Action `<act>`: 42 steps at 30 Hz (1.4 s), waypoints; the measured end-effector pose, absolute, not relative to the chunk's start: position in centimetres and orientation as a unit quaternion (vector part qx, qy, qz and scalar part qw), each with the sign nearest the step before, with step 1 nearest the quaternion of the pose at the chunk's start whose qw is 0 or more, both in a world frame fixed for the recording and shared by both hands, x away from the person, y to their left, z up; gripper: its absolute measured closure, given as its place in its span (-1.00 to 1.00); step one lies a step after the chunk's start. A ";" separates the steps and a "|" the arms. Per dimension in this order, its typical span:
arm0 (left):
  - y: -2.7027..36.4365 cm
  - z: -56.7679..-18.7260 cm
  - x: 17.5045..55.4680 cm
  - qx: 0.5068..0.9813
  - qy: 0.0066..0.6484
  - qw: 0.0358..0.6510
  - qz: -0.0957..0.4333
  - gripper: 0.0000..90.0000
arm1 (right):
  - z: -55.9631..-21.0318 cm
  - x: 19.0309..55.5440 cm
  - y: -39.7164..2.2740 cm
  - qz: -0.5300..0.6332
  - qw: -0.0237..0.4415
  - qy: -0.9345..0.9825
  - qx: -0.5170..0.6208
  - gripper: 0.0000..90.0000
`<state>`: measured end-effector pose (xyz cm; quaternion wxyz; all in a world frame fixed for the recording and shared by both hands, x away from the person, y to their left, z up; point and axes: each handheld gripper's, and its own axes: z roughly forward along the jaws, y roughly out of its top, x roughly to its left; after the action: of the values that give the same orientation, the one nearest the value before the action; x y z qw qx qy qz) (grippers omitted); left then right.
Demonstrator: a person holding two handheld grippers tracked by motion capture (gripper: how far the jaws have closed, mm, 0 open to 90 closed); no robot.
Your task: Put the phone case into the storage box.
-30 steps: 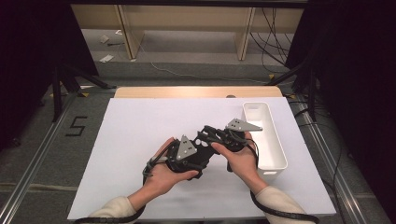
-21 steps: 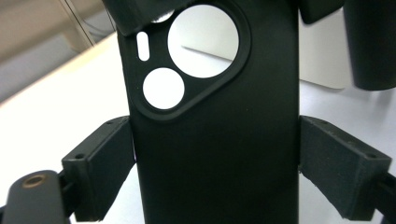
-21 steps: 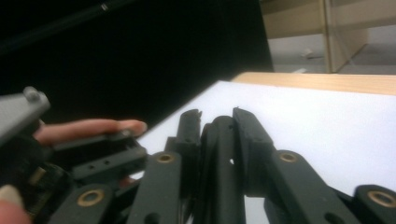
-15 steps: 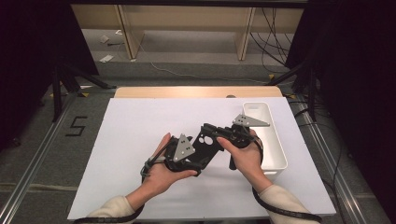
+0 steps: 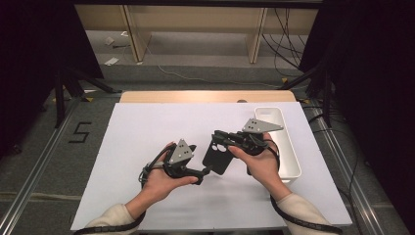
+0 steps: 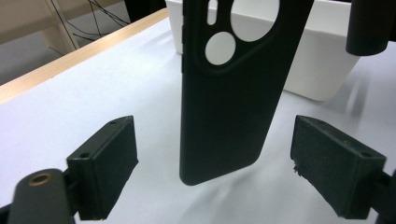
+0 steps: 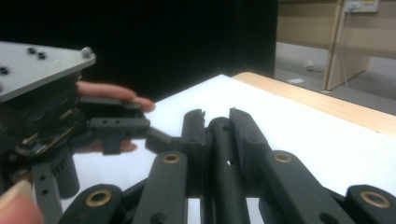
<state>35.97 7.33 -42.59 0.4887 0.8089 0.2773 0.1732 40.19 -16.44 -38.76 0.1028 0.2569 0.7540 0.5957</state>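
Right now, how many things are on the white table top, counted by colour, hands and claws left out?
Black: 1, the phone case, held edge-on in the right claw.
White: 1, the long tray.
Total: 2.

A white sheet (image 5: 147,127) covers the worktop, whose pale wooden edge (image 5: 195,96) shows along the far side. Grey floor (image 5: 44,161) surrounds it, marked with a black "5" (image 5: 80,132) on the left. Metal rails (image 5: 29,196) run along the floor on both sides. Beyond, light wooden furniture legs (image 5: 132,32) stand over scattered paper scraps (image 5: 111,61). Black cables (image 5: 288,29) hang at far right. Dark curtains (image 5: 29,58) flank both sides.
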 end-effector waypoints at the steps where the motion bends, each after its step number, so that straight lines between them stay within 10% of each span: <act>1: 7.3 -42.6 36.0 0.810 0.277 0.487 0.175 -0.75 | -38.8 40.2 -16.4 0.596 0.105 0.753 0.258 0.72; 42: 6.7 -43.1 35.9 0.820 0.241 0.496 0.155 -0.65 | -37.8 40.3 -16.7 0.534 0.061 0.834 0.128 0.72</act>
<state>35.90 6.66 -43.07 0.4959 0.8198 0.2408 0.1550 40.30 -16.71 -37.81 0.0611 0.1278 0.8337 0.5338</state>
